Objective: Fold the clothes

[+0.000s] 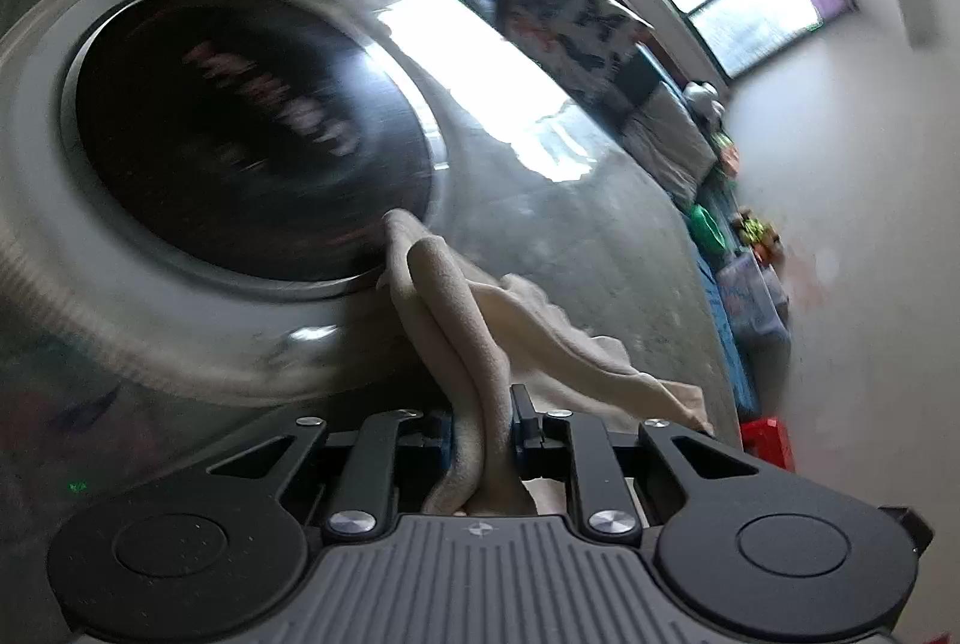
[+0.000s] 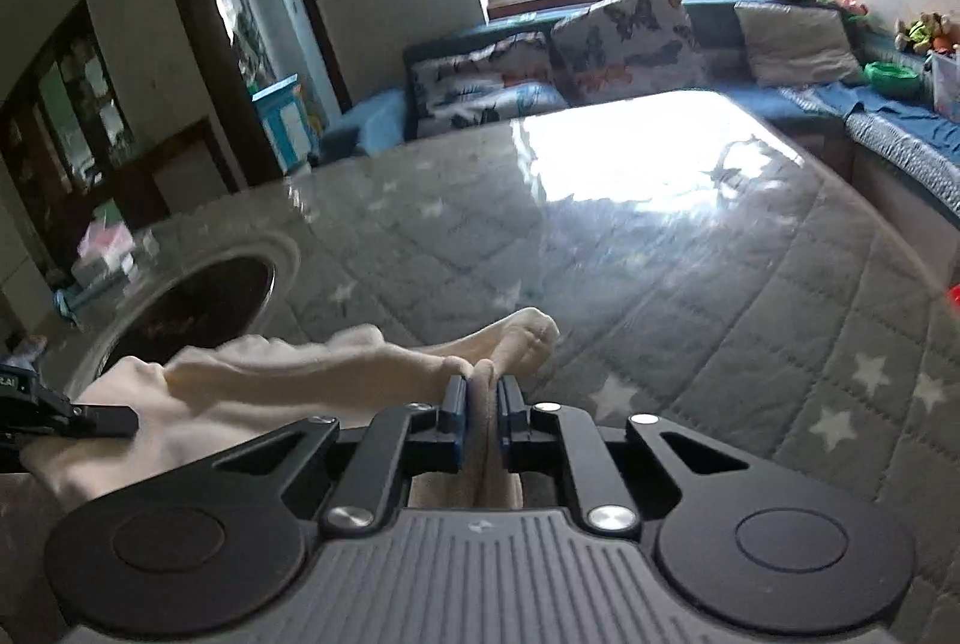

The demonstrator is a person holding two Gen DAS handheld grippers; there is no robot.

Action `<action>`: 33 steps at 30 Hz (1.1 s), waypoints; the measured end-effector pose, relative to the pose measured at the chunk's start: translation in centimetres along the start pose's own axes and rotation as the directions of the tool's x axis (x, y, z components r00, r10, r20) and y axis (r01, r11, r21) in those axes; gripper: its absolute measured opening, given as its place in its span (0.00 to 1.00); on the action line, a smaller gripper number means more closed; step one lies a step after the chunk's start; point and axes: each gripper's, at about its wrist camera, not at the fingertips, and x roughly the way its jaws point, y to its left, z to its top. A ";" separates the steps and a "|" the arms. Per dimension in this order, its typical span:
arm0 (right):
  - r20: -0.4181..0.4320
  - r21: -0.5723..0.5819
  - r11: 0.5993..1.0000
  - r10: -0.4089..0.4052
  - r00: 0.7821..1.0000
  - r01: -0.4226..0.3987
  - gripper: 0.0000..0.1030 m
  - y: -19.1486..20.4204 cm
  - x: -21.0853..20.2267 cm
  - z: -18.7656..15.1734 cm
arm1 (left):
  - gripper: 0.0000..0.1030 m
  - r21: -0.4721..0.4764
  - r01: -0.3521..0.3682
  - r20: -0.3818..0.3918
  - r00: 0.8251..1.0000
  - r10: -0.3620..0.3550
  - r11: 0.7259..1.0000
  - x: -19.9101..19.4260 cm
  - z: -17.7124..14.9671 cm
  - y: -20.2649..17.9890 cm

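Observation:
A cream-coloured garment (image 1: 456, 320) hangs bunched between both grippers above a grey quilted star-patterned table cover (image 2: 720, 296). My left gripper (image 1: 483, 416) is shut on a thick fold of it, which rises past the fingers in the left wrist view. In the right wrist view my right gripper (image 2: 480, 398) is shut on another bunched part of the garment (image 2: 312, 374), and the cloth stretches away to the left toward the left gripper's black frame (image 2: 66, 419) at the picture's edge.
A round dark glass inset (image 1: 252, 134) with a pale ring sits in the table to the left, also seen as the inset (image 2: 198, 308). Beyond the table runs a blue window bench (image 2: 870, 116) with patterned pillows (image 2: 624, 38), toys and a green bowl (image 2: 891, 74).

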 end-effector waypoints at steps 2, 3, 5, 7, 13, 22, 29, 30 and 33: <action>0.027 -0.002 1.000 -0.021 0.999 0.021 0.09 -0.3 -1.0 0.4 | 0.17 0.046 0.007 -0.008 1.000 -0.007 0.999 0.7 0.1 -1.5; 0.039 0.000 0.999 -0.034 0.999 0.034 0.09 -0.7 -1.5 0.6 | 0.17 0.069 0.011 -0.014 1.000 -0.010 0.998 1.1 0.1 -2.3; 0.060 0.007 0.998 -0.061 0.996 0.061 0.09 -1.5 -2.4 1.0 | 0.17 0.116 0.022 -0.033 0.999 -0.018 0.993 2.2 -0.2 -4.0; 0.076 0.016 0.995 -0.098 0.992 0.097 0.09 -2.6 -3.2 1.4 | 0.16 0.152 0.038 -0.055 0.998 -0.030 0.988 3.6 -0.3 -5.7; 0.098 0.031 0.976 -0.217 0.971 0.215 0.09 -6.7 -5.2 2.8 | 0.16 0.212 0.090 -0.113 0.991 -0.067 0.973 8.2 -1.3 -10.4; 0.070 0.077 0.931 -0.362 0.929 0.357 0.09 -12.6 -6.1 3.2 | 0.20 0.317 0.080 -0.184 0.983 -0.021 0.945 13.7 -4.0 -14.5; 0.032 0.116 0.906 -0.413 0.910 0.407 0.09 -14.8 -6.9 1.3 | 0.45 0.419 0.009 -0.110 0.993 0.041 0.908 13.3 -4.0 -15.3; 0.036 0.103 0.914 -0.397 0.917 0.391 0.09 -14.3 -7.1 1.1 | 0.46 0.426 0.000 -0.092 0.995 0.043 0.905 13.0 -3.9 -15.5; 0.038 0.059 0.946 -0.322 0.946 0.319 0.09 -12.4 -7.8 0.3 | 0.46 0.441 -0.005 -0.063 0.997 0.037 0.897 12.4 -3.6 -15.9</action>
